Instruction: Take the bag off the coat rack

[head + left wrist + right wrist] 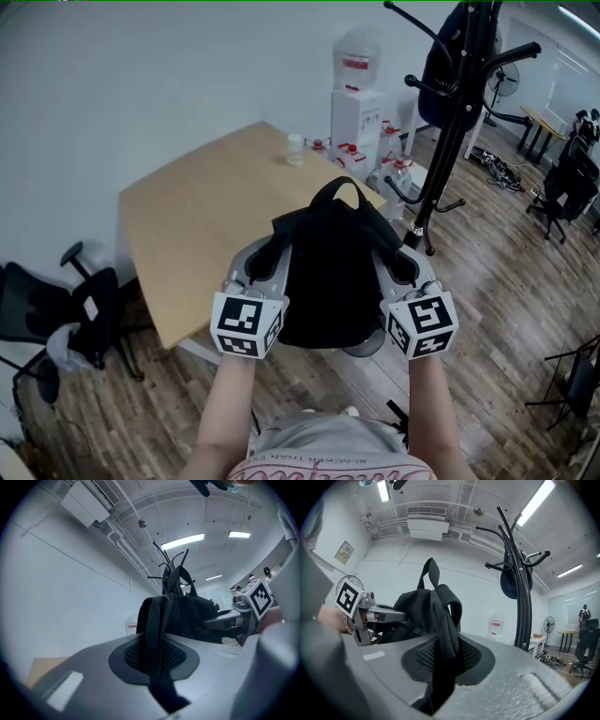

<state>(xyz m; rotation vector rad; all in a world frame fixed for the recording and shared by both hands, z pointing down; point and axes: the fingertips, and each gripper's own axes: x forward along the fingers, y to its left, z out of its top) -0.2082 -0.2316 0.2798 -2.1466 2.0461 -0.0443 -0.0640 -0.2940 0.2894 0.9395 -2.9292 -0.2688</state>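
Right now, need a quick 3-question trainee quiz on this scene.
1. True or false: the bag between the left claw and the right claw touches the rack.
2. Each claw is shut on: A) a strap B) the top loop C) nothing
3. Fill in: the bottle stands on the ____.
Key: 1 false; 2 A; 3 table.

Bag [328, 281] between left tool [265, 260] and right tool [401, 263], table [202, 211] behind, coat rack [461, 122] far right
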